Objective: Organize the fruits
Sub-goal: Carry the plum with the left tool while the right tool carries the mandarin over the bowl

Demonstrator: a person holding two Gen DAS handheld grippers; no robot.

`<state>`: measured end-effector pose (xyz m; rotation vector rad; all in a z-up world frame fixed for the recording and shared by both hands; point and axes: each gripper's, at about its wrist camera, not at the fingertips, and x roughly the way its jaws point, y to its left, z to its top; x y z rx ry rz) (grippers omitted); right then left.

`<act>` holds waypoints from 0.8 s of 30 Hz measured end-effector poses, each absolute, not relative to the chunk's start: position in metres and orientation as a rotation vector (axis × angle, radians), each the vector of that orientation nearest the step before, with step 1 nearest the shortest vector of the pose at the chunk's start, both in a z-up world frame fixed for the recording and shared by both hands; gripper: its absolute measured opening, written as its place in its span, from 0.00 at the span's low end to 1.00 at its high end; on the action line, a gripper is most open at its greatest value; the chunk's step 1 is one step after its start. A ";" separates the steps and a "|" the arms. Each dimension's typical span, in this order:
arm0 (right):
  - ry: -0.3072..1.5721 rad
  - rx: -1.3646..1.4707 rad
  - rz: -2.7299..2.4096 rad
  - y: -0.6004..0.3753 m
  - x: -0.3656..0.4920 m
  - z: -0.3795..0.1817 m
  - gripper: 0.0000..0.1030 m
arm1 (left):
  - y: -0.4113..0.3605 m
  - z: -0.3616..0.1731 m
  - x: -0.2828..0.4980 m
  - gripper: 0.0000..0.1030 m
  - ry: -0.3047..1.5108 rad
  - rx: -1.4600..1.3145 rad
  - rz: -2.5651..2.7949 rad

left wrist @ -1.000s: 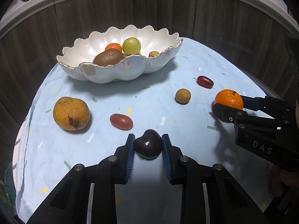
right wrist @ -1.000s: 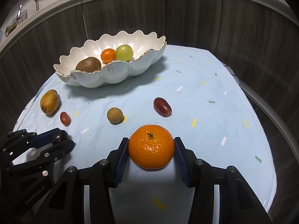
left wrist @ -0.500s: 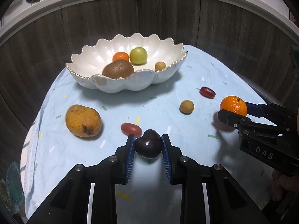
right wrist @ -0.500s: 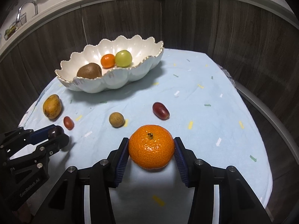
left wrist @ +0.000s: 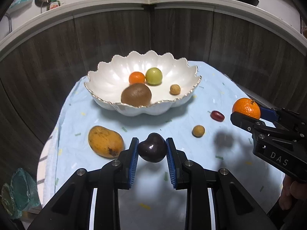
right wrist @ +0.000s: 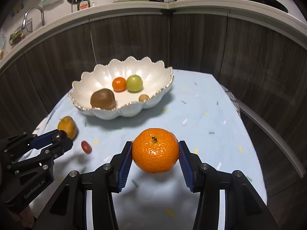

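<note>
Both grippers loaded, each raised above the light-blue cloth-covered surface (left wrist: pixel 220 95).

The left gripper (left wrist: pixel 152 150) has its blue-padded fingers (left wrist: pixel 134 159) closed against the sides of a dark purple glossy plum (left wrist: pixel 152 150) at lower centre of the left view, clear of the cloth (a blurred shadow lies beneath it). The right gripper (right wrist: pixel 155 153) has its fingers (right wrist: pixel 125 166) spread fairly wide and clamped on a round orange mandarin (right wrist: pixel 155 150), stem uppermost, at lower centre of the right view. The white scalloped ceramic bowl (left wrist: pixel 107 80) stands at frame centre and contains a brown kiwi (left wrist: pixel 136 94), a small orange fruit (left wrist: pixel 136 77), a green round fruit (left wrist: pixel 153 76) and a small tan fruit (left wrist: pixel 175 89). On the cloth lie a yellow mango (left wrist: pixel 105 141) at lower left, a tan round longan (left wrist: pixel 198 131) and a red oval grape (left wrist: pixel 217 115) at right.
</note>
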<state>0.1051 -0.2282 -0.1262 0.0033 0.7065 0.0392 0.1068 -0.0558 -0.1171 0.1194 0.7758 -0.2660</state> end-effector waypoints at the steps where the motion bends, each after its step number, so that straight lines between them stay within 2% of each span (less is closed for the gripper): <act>1: 0.702 0.002 0.039 -0.227 0.106 -0.124 0.47 | -0.054 -0.115 0.108 0.27 0.774 0.115 -0.264; 24: 0.609 0.012 0.028 -0.221 0.164 -0.077 0.47 | -0.036 -0.074 0.171 0.28 0.717 0.093 -0.221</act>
